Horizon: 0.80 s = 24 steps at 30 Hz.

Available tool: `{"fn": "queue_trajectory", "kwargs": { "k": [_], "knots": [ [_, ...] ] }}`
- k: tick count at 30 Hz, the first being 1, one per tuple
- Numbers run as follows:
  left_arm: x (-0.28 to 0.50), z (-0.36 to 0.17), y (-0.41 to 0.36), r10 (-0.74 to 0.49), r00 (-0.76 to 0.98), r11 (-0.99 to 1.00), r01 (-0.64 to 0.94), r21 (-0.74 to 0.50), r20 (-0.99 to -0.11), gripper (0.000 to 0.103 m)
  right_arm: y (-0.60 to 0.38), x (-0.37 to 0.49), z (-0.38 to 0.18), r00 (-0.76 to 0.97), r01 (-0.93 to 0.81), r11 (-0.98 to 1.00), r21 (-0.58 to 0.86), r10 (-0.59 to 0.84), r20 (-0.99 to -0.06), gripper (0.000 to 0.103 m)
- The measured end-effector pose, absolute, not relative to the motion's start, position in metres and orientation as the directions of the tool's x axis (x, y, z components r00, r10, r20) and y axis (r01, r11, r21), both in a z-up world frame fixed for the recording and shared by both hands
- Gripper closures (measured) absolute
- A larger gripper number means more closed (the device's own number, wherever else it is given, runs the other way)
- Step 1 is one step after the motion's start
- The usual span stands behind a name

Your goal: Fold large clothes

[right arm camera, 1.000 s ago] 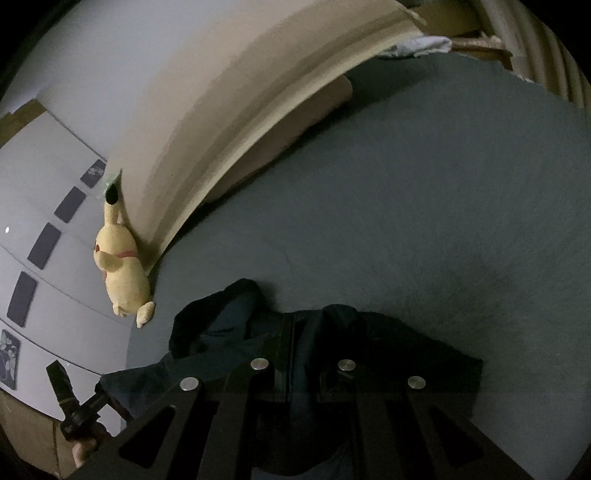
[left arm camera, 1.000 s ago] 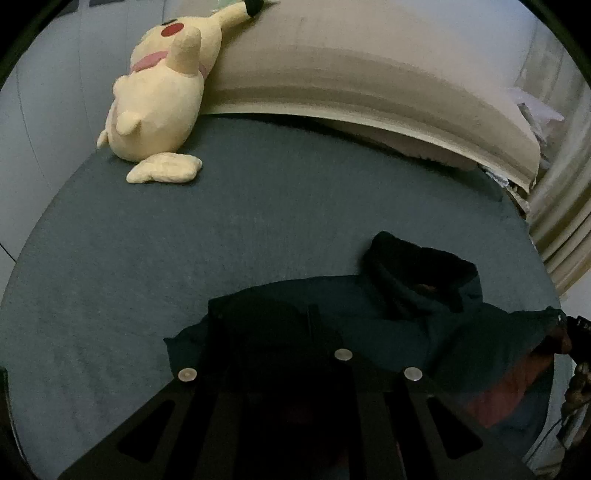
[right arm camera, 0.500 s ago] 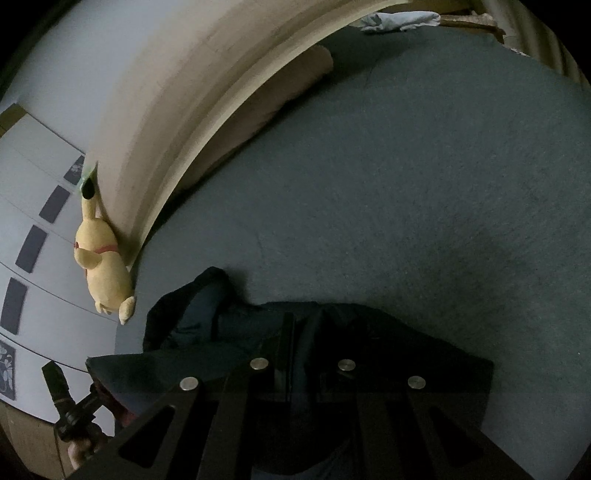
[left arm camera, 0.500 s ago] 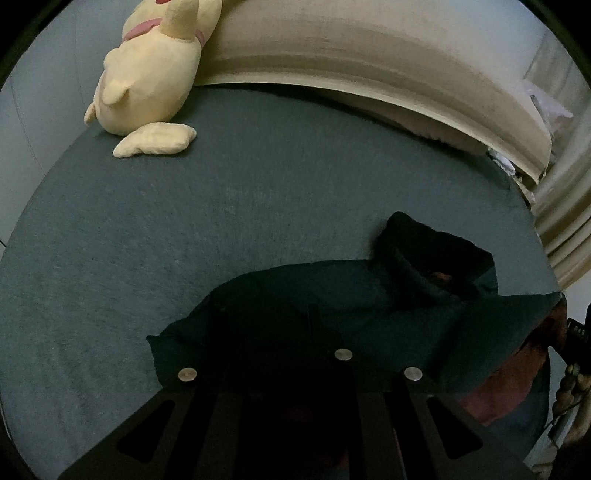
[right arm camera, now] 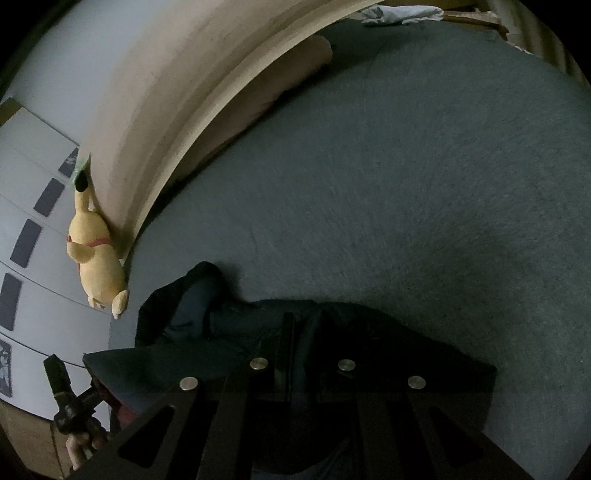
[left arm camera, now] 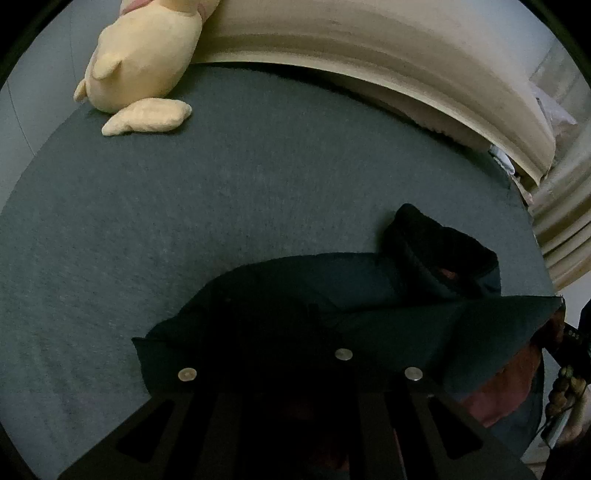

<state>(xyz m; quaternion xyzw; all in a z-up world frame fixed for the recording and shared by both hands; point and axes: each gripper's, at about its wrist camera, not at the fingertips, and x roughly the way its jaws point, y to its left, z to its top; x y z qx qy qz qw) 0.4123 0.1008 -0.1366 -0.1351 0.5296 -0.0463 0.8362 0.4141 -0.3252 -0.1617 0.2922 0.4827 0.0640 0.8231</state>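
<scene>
A dark teal hooded jacket (left arm camera: 369, 295) lies on the grey-green bed (left arm camera: 221, 221), its hood (left arm camera: 436, 251) pointing toward the headboard. My left gripper (left arm camera: 295, 332) is shut on the jacket's fabric near one corner, its tips buried in dark cloth. My right gripper (right arm camera: 299, 339) is shut on the jacket (right arm camera: 388, 347) at the other side, and the hood (right arm camera: 184, 295) lies to its left. The cloth between the two grippers is lifted into a stretched fold with reddish lining (left arm camera: 509, 387) showing. The left gripper also shows in the right wrist view (right arm camera: 62, 387).
A yellow plush toy (left arm camera: 144, 62) leans on the beige headboard (left arm camera: 406, 55) at the far left corner of the bed; it also shows in the right wrist view (right arm camera: 96, 266). Curtains (left arm camera: 565, 221) hang at the right. A white cloth (right arm camera: 399, 14) lies beyond the bed.
Both grippers have moved forward over the bed toward the headboard, carrying the jacket's edge with them. The plush toy and headboard look nearer. Both stay shut on the cloth.
</scene>
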Motion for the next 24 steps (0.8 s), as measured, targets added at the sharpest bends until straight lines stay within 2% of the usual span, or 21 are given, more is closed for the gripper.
{"fn": "queue_trajectory", "kwargs": {
  "k": [7,13,24],
  "knots": [
    [0.42,-0.138,0.104,-0.24,0.399,0.954,-0.072,-0.291,-0.885,0.096,-0.324,0.419,-0.161,0.507,0.185,0.823,0.537,0.388,-0.77,0.096],
    [0.424,-0.136,0.108,-0.266,0.364,0.945,-0.083,-0.316,-0.892,0.095,-0.334,0.422,-0.161,0.484,0.225,0.777,0.587,0.434,-0.76,0.094],
    [0.421,-0.136,0.13,-0.385,0.355,0.867,-0.178,-0.466,-0.852,0.093,-0.344,0.414,-0.155,0.5,0.264,0.695,0.669,0.494,-0.711,0.09]
  ]
}}
